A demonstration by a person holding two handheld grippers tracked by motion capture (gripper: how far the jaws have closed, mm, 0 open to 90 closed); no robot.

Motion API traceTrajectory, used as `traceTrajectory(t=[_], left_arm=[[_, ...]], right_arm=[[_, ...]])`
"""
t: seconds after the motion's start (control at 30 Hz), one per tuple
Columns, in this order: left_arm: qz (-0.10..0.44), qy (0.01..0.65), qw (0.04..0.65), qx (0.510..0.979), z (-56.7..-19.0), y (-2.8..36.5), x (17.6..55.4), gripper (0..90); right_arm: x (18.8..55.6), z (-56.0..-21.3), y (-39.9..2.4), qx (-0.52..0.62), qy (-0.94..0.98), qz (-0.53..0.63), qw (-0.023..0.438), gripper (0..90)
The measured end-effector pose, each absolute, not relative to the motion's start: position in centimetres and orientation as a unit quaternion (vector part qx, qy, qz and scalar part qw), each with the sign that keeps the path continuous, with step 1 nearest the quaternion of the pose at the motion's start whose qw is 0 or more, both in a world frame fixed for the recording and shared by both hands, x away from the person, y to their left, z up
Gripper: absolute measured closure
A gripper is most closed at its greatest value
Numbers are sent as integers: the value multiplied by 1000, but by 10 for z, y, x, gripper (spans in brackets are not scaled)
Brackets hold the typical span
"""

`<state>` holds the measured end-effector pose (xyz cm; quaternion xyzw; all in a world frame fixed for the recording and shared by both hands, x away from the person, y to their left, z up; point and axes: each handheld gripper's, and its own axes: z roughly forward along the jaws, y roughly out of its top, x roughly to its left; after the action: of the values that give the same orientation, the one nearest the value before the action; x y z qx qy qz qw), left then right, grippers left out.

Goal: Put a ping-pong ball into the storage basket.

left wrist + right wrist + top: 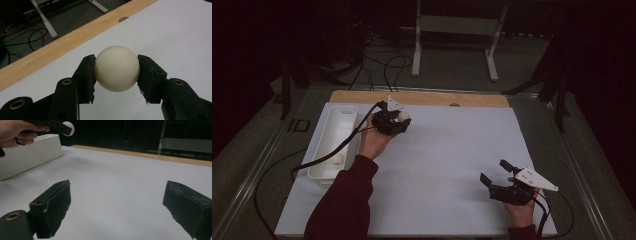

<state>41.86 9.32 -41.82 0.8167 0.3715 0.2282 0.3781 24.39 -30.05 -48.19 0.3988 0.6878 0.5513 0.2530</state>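
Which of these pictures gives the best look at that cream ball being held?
The left gripper view: the ball sits large and sharp between the left gripper pads, which press on both its sides. The high view shows a small pale spot by the hand; the right gripper view shows a far-off edge.

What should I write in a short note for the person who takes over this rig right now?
Left hand-held gripper: shut on a cream ball, held above the white table sheet, just right of the white tray.
Right hand-held gripper: open with nothing between its pads, near the sheet's front right corner.
Done: a second ball already lies at the tray's near end; the held one is picked up.
Left: probably carry the held ball over the tray and release it there.
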Motion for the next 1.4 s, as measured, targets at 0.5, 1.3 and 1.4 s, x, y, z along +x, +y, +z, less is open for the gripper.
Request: traceTrajectory(t=[0.5,1.3,1.4], left_arm=[[237,372,381,813,-408,99,414,508],[249,373,382,808,-396,106,405,508],[251,372,381,808,-394,108,404,508]], right_arm=[[244,-482,-300,399,688,551,253,77],[244,-482,-300,398,688,551,252,77],[244,-482,-300,399,688,551,252,77]])
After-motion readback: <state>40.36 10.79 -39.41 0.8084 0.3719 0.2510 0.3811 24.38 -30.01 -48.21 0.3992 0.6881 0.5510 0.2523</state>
